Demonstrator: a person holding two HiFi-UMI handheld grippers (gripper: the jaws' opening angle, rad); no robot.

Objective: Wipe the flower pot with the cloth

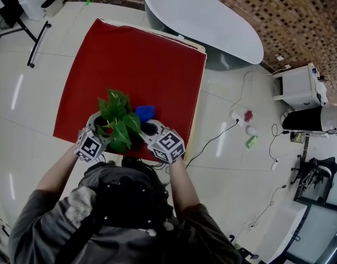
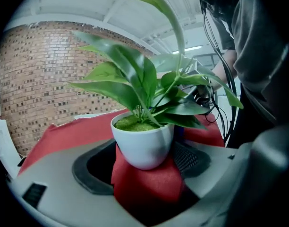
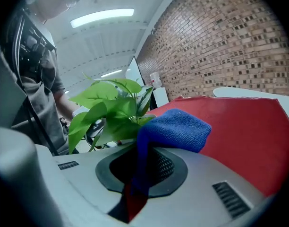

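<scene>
Blue cloth (image 3: pixel 175 129) pinched in the right gripper (image 3: pixel 142 167) hangs beside the flower pot (image 2: pixel 143 143) on the red table (image 1: pixel 141 65); the left gripper (image 2: pixel 143 163) flanks it, jaws wide, seemingly unclamped. Steady it before wiping.

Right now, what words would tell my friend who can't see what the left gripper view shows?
A white flower pot with a leafy green plant stands on a red table cover, between the open jaws of the left gripper. A brick wall is behind, and a person in grey is at the right.

White pot (image 2: pixel 143 146), blue cloth (image 3: pixel 176 129), red tablecloth (image 1: pixel 141 65).
</scene>
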